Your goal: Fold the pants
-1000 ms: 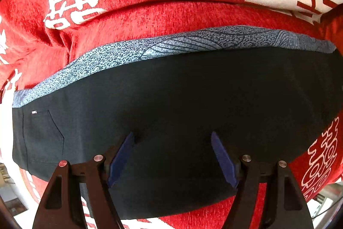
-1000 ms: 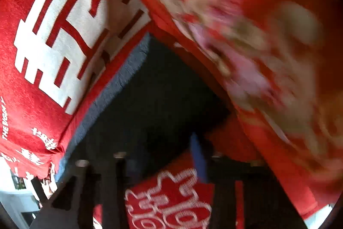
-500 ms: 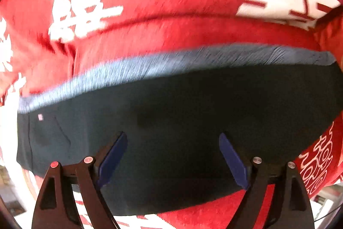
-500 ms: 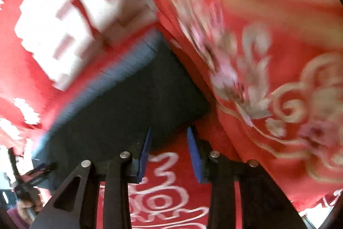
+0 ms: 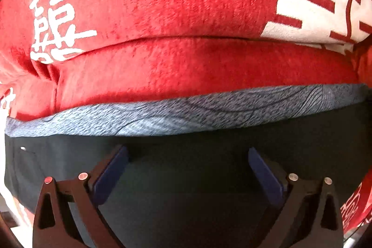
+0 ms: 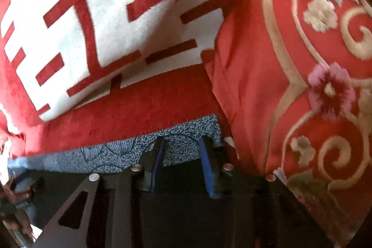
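Lying flat on a red blanket [image 5: 186, 66], dark pants [image 5: 186, 178] run left to right, patterned band [image 5: 186, 113] along far edge, embroidered cushion [image 6: 302, 85] crowding right end, left tool [image 5: 187, 152] wide above them, right tool [image 6: 181, 143] narrower, gripping nothing.

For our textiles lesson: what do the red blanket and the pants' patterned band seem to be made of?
Red blanket: looks like plush, matte fleece or chenille, judging by its fuzzy ribbed pile. Patterned band: seemingly thin, smooth woven cloth with a printed blue-grey line pattern, no visible nap.

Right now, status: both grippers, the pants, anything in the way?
Left gripper open over the pants. Right gripper open at patterned waistband, near its corner. Embroidered red cushion crowds that corner.
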A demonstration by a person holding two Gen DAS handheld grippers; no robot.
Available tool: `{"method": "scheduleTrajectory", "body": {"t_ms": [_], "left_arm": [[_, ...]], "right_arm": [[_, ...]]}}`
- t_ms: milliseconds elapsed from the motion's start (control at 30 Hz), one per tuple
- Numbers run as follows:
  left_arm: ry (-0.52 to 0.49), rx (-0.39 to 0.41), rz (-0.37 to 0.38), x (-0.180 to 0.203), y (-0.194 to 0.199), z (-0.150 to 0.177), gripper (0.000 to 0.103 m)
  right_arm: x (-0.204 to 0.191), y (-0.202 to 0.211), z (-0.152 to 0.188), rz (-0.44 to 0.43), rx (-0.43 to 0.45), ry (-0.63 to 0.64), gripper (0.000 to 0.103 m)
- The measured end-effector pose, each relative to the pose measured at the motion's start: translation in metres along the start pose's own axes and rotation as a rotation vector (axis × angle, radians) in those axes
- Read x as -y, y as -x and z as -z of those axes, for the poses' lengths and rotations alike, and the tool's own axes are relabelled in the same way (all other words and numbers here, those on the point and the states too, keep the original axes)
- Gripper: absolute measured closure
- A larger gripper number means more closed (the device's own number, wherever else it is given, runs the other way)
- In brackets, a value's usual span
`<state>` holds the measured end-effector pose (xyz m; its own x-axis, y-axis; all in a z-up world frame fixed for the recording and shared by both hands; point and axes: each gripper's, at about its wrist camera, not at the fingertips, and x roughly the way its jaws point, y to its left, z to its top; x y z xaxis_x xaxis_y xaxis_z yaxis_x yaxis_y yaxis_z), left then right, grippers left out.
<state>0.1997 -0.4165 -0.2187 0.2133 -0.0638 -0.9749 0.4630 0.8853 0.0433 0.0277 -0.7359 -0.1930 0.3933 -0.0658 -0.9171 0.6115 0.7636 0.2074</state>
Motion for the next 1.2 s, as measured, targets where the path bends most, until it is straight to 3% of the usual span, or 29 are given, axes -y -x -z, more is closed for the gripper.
{"method": "scheduleTrajectory", "body": {"t_ms": [133,200,333,433,533,700,900,1000,1033,1067,1100,1200], "left_arm": [[0.002,-0.021,-0.022,-0.017,0.013,0.012,0.000],[0.014,-0.025,-0.011,-0.026,0.023,0.023,0.000],[0.027,-0.050,0.003,-0.048,0.034,0.049,0.000],[0.022,-0.059,0.005,-0.070,0.037,0.072,0.000],[0.019,-0.059,0.010,-0.096,0.041,0.083,0.000],[0.023,-0.032,-0.029,-0.168,0.050,0.086,0.000],[0.033,0.007,-0.157,-0.272,0.040,0.089,0.000],[0.052,-0.045,-0.222,-0.318,0.011,0.102,0.000],[0.071,-0.067,-0.197,-0.331,0.003,0.108,0.000],[0.110,-0.045,-0.101,-0.345,0.001,0.115,0.000],[0.115,-0.029,-0.068,-0.351,-0.001,0.117,0.000],[0.063,-0.008,-0.062,-0.350,-0.002,0.118,0.000]], "right_arm": [[0.004,0.011,0.005,-0.037,-0.049,-0.115,0.060],[0.004,0.021,0.018,-0.101,-0.082,-0.165,0.053],[-0.010,0.041,0.054,-0.231,-0.126,-0.186,0.052],[-0.051,0.043,0.095,-0.364,-0.195,-0.185,0.045],[-0.097,0.042,0.132,-0.491,-0.274,-0.189,0.045],[-0.188,0.034,0.186,-0.631,-0.355,-0.174,0.044],[-0.275,0.007,0.236,-0.728,-0.426,-0.172,0.044],[-0.293,-0.003,0.249,-0.738,-0.446,-0.177,0.044],[-0.297,-0.005,0.251,-0.741,-0.448,-0.178,0.044],[-0.299,-0.006,0.255,-0.742,-0.450,-0.178,0.044],[-0.304,-0.007,0.258,-0.738,-0.452,-0.174,0.044],[-0.310,-0.010,0.260,-0.744,-0.450,-0.175,0.044]]}}
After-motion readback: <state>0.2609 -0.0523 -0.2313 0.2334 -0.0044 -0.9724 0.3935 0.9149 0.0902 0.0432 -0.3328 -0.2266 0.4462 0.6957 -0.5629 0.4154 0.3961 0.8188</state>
